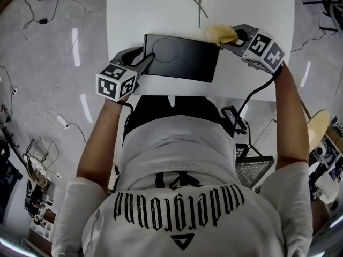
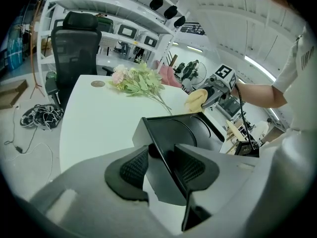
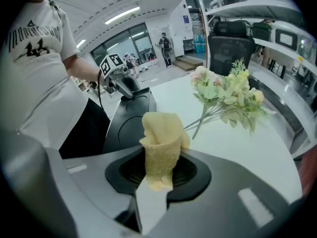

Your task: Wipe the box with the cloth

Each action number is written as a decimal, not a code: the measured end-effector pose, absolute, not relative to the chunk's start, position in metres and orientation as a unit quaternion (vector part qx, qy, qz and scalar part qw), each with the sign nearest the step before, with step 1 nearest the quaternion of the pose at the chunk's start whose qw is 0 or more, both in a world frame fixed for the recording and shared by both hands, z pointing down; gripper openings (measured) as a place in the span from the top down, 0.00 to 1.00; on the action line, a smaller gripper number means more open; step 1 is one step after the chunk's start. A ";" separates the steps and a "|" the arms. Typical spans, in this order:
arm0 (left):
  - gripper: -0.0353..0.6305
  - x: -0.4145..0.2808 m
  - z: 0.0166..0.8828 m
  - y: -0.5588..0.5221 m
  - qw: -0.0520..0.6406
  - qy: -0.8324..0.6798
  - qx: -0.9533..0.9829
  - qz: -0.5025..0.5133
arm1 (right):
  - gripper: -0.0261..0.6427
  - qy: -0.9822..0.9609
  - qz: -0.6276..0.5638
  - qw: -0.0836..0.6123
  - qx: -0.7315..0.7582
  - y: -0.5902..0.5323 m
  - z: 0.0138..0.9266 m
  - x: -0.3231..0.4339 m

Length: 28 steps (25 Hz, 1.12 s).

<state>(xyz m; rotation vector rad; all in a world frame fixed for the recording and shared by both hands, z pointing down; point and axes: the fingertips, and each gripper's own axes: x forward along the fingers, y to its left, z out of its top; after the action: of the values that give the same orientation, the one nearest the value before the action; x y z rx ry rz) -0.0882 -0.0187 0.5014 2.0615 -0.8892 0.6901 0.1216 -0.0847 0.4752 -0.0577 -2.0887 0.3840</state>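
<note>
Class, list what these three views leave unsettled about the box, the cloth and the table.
1. Head view: whether the yellow cloth touches the black box, too small to tell; in the right gripper view the cloth itself covers that spot.
2. Head view: the flowers, cut off by the top edge.
3. Left gripper view: the round disc on the table, too small to identify.
</note>
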 end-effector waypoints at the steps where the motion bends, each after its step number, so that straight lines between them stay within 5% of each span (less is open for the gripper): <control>1: 0.68 -0.088 0.502 -0.020 0.386 -0.347 0.810 0.274 | 0.81 -0.861 0.157 0.484 -0.011 -0.086 0.475 0.124; 11: 0.68 -0.083 0.437 -0.046 0.311 -0.359 0.840 0.261 | 0.80 -0.884 0.132 0.398 0.205 -0.086 0.402 0.139; 21: 0.92 -0.089 0.272 -0.063 0.165 -0.356 0.907 0.152 | 0.80 -0.887 0.088 0.257 0.374 -0.044 0.265 0.108; 28: 0.94 -0.094 0.196 -0.051 0.114 -0.339 0.929 0.094 | 0.80 -0.872 0.067 0.201 0.440 -0.015 0.205 0.097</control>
<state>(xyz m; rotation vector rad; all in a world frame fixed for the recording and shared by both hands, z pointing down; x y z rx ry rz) -0.0942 -0.0513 0.1961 2.7257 -0.9929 0.2759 0.0975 -0.0155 0.2054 1.2297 -2.4373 0.1884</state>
